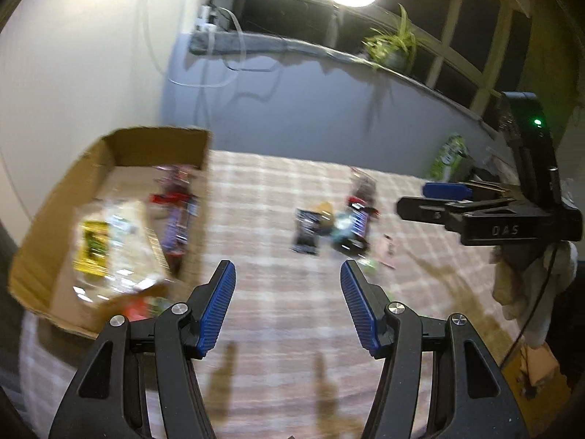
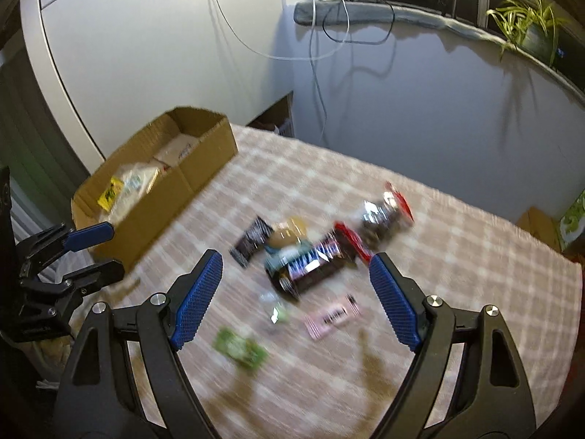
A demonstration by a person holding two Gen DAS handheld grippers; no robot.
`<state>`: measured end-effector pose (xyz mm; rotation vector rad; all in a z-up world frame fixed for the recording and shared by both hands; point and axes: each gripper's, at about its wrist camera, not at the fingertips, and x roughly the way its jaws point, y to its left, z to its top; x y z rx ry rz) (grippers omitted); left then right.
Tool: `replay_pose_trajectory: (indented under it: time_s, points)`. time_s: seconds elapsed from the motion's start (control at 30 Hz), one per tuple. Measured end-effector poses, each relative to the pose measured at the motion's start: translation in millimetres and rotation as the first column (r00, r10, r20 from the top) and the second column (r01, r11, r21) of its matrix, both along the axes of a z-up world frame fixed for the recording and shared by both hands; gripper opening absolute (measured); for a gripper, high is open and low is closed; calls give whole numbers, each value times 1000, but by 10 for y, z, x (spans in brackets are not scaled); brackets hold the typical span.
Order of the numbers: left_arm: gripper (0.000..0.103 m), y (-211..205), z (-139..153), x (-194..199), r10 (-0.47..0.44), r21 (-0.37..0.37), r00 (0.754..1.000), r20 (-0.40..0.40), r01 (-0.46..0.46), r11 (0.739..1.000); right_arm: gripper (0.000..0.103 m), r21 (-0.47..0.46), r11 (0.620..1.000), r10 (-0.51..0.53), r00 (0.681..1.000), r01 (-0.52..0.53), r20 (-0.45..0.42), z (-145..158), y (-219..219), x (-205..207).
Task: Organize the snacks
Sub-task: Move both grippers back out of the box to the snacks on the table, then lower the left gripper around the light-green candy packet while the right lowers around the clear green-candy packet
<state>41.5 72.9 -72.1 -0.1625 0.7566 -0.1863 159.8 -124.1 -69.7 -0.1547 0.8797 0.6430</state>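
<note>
Two hand-held claws over a checked tablecloth (image 2: 457,241), both blurred in transit. The left claw (image 1: 288,307) stands wide with nothing between its blue pads; the right claw (image 2: 296,298) also stands wide and empty.

The box (image 2: 204,172) sits at the far left of the table and already holds several packets, among them a clear bag with a yellow label (image 1: 109,252) and dark bars (image 1: 179,216).

The loose snacks form a cluster (image 2: 310,252) near the table's middle: a dark bar with a red end (image 2: 318,259), a small dark packet (image 2: 252,241) to its left, a clear bag with a red top (image 2: 387,216) farther off and to its right, and nearer, a pink wrapper (image 2: 332,316) and a green packet (image 2: 239,347).

Governing relation: in the right wrist view the cluster lies straight ahead of the right claw, framed between its fingers, the dark bar's long axis slanting from near left to far right. In the left wrist view the same cluster (image 1: 336,226) lies ahead and somewhat right, while the box is just to the left. The right claw thus seems the nearer to the snacks, and the left the nearer to the box.
</note>
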Motion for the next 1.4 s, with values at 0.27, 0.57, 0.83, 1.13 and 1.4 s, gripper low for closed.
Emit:
replay_pose_trajectory:
  time_s: [0.27,0.57,0.83,1.13,1.4]
  points:
    - [59,-585,-256,-31,-137,-5,988,-72,137,991,57,-6,997,73,994,-74,-86,-331,-100,-74]
    - [59,-891,-448,116,-166,42,979,-121,172,984,41,3,985,172,974,-174,-147,-550,65,-49]
    - [59,-1037,-551,198,-158,121,979,-126,174,977,39,2,979,203,966,-205,-162,-649,117,36]
    - [44,-1088,-627,259,-136,187,982,-130,159,969,32,-40,969,237,963,-244,-132,-711,209,-30]
    - [30,-1067,-635,273,-130,191,984,-123,152,970,20,-54,969,234,965,-241,-117,-716,172,-4]
